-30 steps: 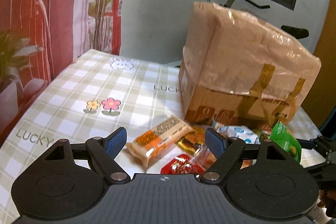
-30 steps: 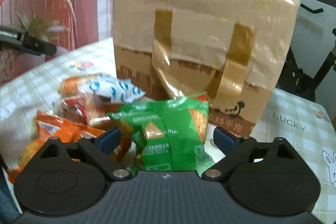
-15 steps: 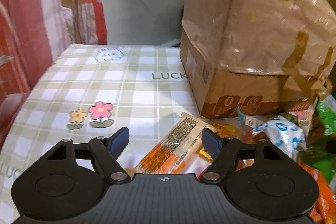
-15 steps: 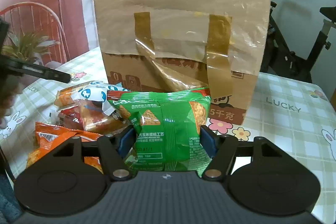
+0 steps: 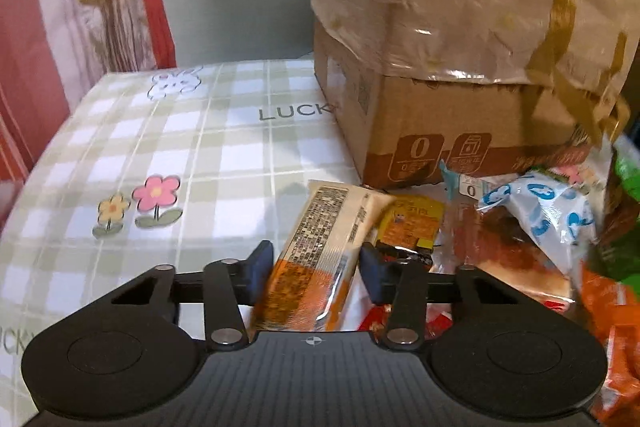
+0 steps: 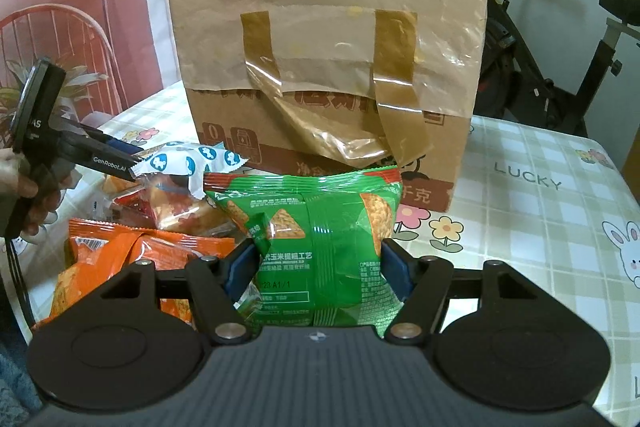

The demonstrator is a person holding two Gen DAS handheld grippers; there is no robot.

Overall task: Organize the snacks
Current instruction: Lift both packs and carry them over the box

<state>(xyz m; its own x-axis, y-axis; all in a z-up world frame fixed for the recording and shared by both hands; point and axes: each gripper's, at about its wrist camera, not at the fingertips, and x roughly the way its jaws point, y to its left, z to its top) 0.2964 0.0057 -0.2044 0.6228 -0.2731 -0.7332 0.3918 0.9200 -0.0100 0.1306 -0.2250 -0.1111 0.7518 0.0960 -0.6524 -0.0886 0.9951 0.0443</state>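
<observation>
Before the cardboard box [image 6: 320, 67]: snack pile [image 6: 168, 211] unsorted, most work judged left. Left gripper [image 5: 312, 267] just closing onto orange-and-cream bar [image 5: 316, 255], pads at its sides. Right gripper [image 6: 316, 271] clamped on green chip bag [image 6: 320, 227].

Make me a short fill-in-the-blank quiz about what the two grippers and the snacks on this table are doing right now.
1. The right gripper is shut on a ____ chip bag.
2. The left gripper has just been closing around a long bar whose near end is ____.
3. Behind the snack pile stands a taped cardboard ____.
4. The checked tablecloth bears the printed word ____.

Missing words: green; orange; box; LUCKY
</observation>
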